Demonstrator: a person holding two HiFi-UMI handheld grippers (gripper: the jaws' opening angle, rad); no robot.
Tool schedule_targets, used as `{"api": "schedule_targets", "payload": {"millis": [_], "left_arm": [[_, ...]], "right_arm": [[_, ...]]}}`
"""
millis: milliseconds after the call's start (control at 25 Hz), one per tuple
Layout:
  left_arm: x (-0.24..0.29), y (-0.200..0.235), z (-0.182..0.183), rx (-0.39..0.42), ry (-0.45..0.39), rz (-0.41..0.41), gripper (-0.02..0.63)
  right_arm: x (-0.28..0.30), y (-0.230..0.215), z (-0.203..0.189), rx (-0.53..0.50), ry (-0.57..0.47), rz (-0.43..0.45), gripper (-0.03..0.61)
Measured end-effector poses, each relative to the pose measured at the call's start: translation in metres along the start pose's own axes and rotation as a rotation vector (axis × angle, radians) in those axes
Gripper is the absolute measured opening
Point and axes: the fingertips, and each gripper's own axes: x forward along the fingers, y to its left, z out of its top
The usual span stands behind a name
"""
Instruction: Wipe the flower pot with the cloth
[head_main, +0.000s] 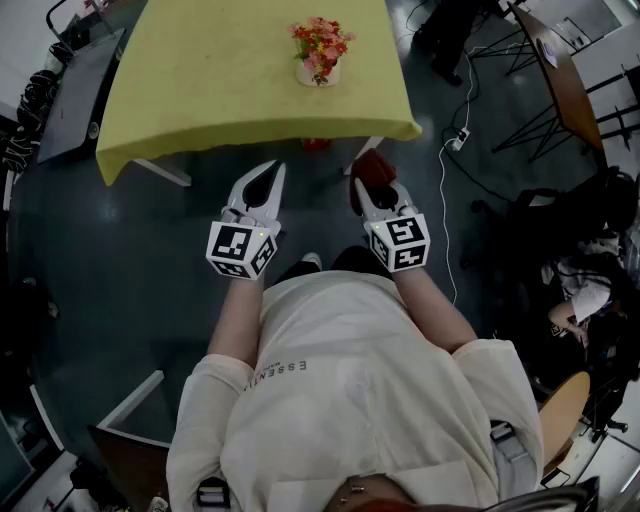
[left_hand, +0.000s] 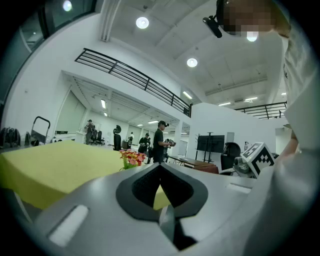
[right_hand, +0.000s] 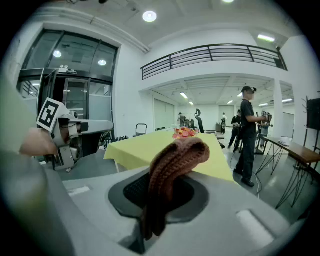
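Gripping the cloth (right_hand: 172, 165), the right gripper (head_main: 365, 192) has its jaws closed on the fabric. A folded loop of the brown knit sticks out past the jaw tips. The left gripper (head_main: 270, 172) is fully closed, jaw tips together, with nothing between them. Both grippers are held side by side in front of the person's torso, above the dark floor (head_main: 120, 260) and short of the near edge of the yellow-covered table (head_main: 180, 100). Neither gripper touches the table.

The pot (head_main: 318, 72) stands upright on the table, toward its far right part, well apart from both grippers. It holds red and pink flowers (head_main: 320, 40). In the right gripper view the flowers show just above the cloth loop, far behind it. In both gripper views a bystander (left_hand: 159, 142) in dark clothing stands beyond the table.
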Motion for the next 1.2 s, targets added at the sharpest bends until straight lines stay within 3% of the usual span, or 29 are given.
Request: {"api": "schedule_targets", "payload": {"millis": [440, 640, 920, 1200], "left_arm": [[0.006, 0.013, 0.002, 0.014, 0.012, 0.025, 0.015], [0.008, 0.024, 0.002, 0.007, 0.018, 0.041, 0.015], [0.028, 0.034, -0.021, -0.024, 0.096, 0.037, 0.015], [0.074, 0.069, -0.044, -0.050, 0.149, 0.058, 0.015]], "right_arm": [[0.013, -0.004, 0.004, -0.034, 0.016, 0.015, 0.046], [0.019, -0.006, 0.008, -0.003, 0.010, 0.007, 0.046], [0.031, -0.030, 0.002, 0.039, 0.046, -0.024, 0.046], [0.080, -0.060, -0.012, 0.069, 0.098, -0.006, 0.046]]}}
